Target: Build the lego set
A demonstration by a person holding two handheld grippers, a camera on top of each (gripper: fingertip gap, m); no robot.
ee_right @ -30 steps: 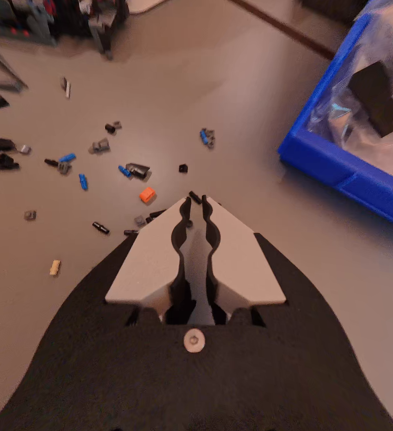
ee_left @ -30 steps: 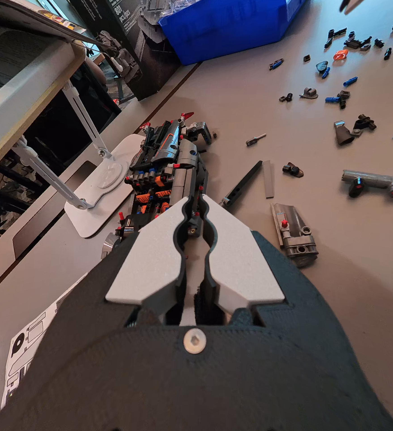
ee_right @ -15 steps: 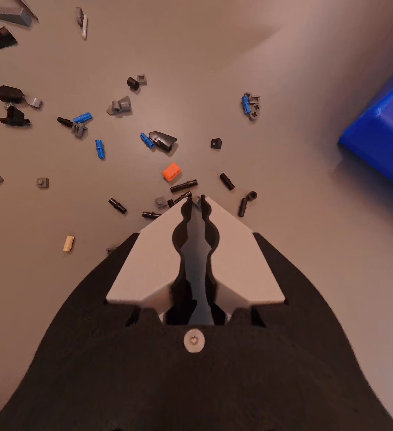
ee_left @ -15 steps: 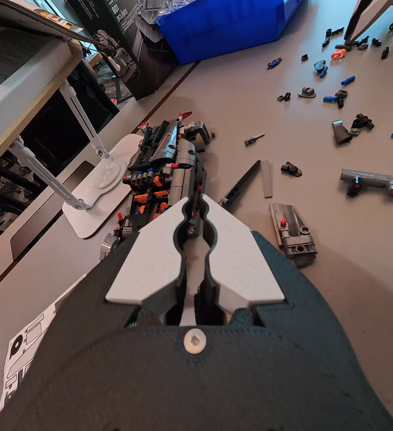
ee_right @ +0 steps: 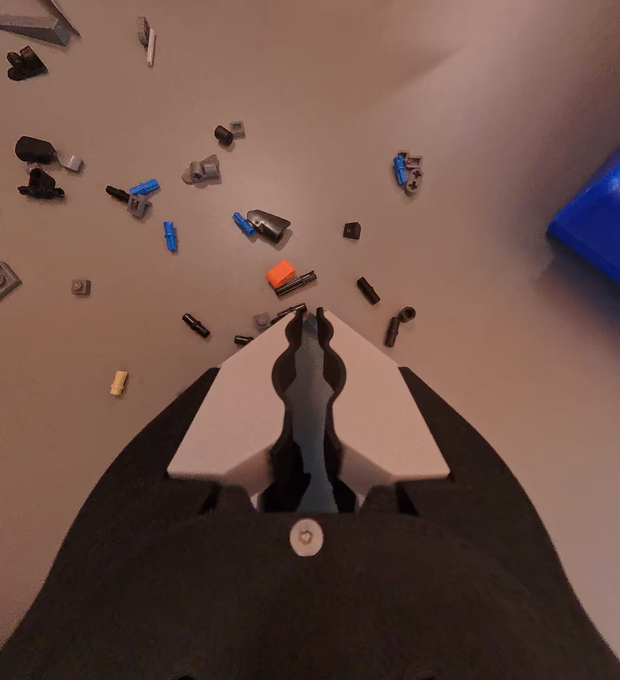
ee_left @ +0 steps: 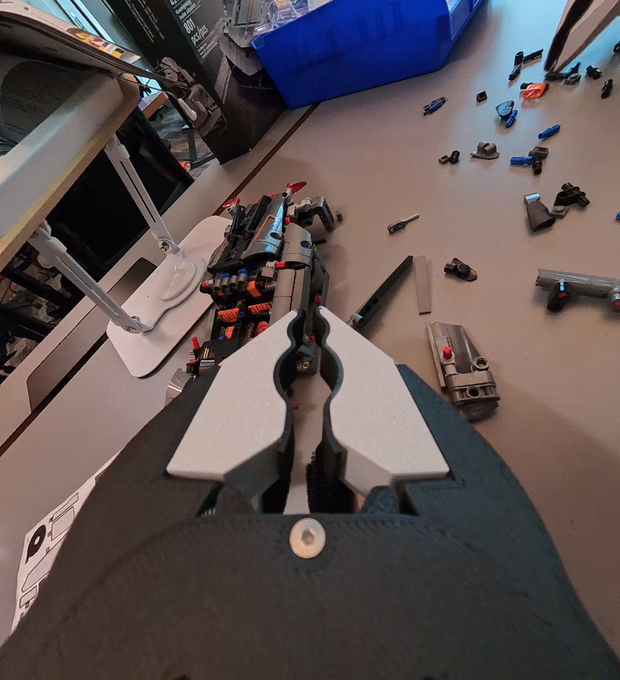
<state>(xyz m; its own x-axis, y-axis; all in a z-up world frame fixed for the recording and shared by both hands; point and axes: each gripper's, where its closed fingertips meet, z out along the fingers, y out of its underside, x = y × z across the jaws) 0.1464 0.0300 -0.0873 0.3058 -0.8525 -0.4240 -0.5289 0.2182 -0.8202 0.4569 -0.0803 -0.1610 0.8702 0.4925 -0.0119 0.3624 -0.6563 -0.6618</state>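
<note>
A grey table (ee_left: 448,460) carries the half-built lego model (ee_left: 264,272), clamped at its near end by the left claw (ee_left: 309,316). The right claw (ee_right: 311,312), slightly parted and empty, has dropped closer onto scattered black pins (ee_right: 295,283), probably choosing one.

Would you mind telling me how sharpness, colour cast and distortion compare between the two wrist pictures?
Left wrist view: crisp and neutral; fisheye bends the blue bin and stand at the edges; the left tool shadows the table. Right wrist view: warmer and dimmer; loose pieces like the orange brick stay sharp, while the right tool edges look soft.
</note>
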